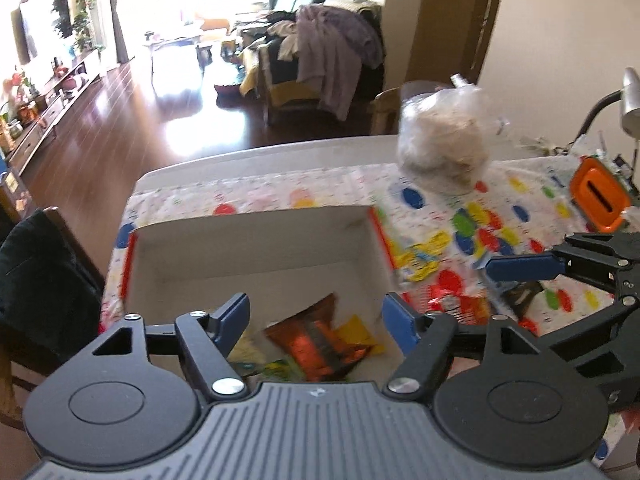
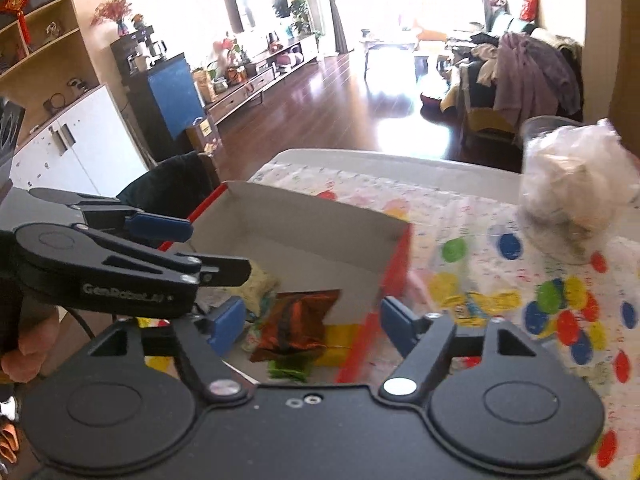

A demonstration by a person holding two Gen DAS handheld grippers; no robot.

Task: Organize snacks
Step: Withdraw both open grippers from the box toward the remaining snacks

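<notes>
Orange-brown snack packet (image 1: 320, 340) lies inside the open cardboard box (image 1: 256, 248) on the dotted tablecloth (image 1: 500, 216), left gripper (image 1: 316, 320) and right gripper (image 2: 308, 320) both spread, holding nothing.

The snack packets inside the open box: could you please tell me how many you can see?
3 at least: a red-brown foil packet in the middle, a yellow packet beside it, and a green one at the near edge. The tools hide part of the box, so more may lie unseen.
</notes>
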